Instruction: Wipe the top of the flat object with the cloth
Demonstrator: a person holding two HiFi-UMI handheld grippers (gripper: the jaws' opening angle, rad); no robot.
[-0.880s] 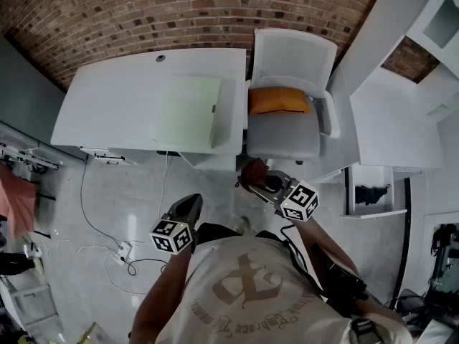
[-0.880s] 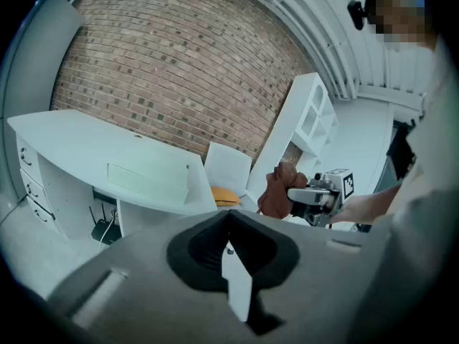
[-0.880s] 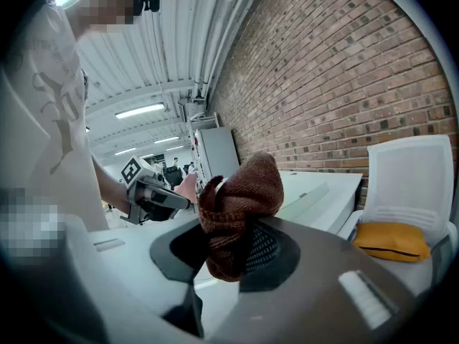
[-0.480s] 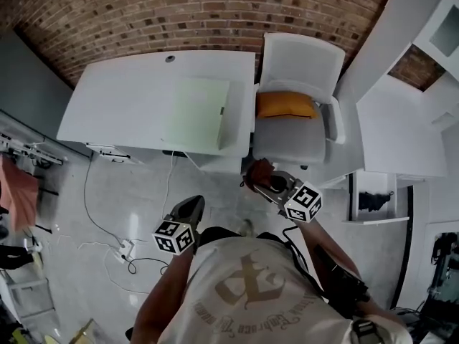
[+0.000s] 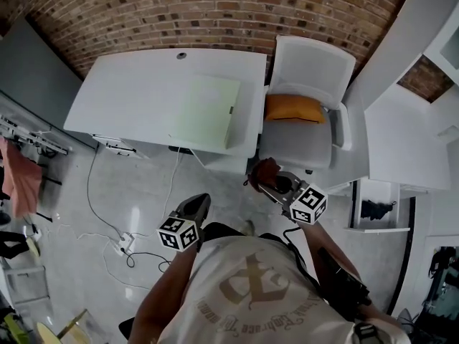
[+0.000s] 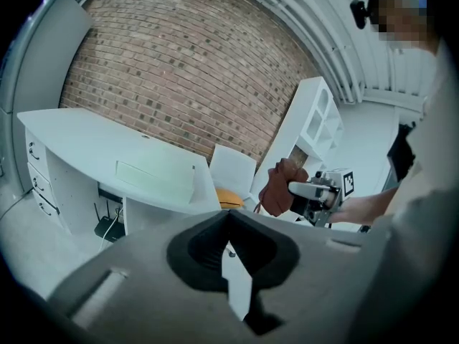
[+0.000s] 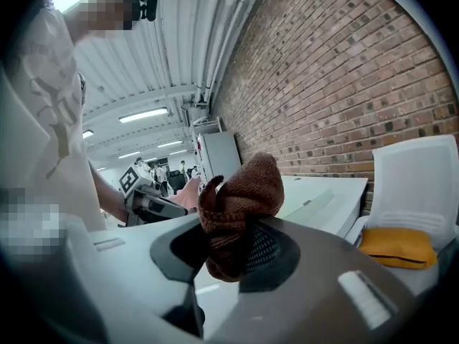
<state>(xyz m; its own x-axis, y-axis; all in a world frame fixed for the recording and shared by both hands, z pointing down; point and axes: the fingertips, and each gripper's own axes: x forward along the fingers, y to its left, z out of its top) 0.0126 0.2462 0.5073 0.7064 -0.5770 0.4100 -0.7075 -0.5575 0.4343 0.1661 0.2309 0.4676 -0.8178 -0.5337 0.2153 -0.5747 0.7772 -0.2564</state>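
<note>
- The flat object (image 5: 208, 111) lies on the desk (image 5: 129, 99), at the end nearest the chair (image 5: 308, 70), well apart from both grippers.
- The cloth (image 7: 237, 192) is bunched in the right gripper (image 5: 275, 183), which clamps it; bring it over and press it broadside.
- The left gripper (image 5: 195, 206) is clenched and empty; keep it clear.

Everything in the head view now sits further right in the frame than it did a moment ago; the bench (image 5: 129, 99), the pale green flat object (image 5: 208, 111) on it and the chair (image 5: 308, 70) with its orange cushion (image 5: 294, 110) shift together; the right gripper (image 5: 264, 181), its cloth (image 5: 267, 169) and the left gripper (image 5: 199, 201) drift right too; the pink fabric (image 5: 20, 181) at the left edge sits higher.
</note>
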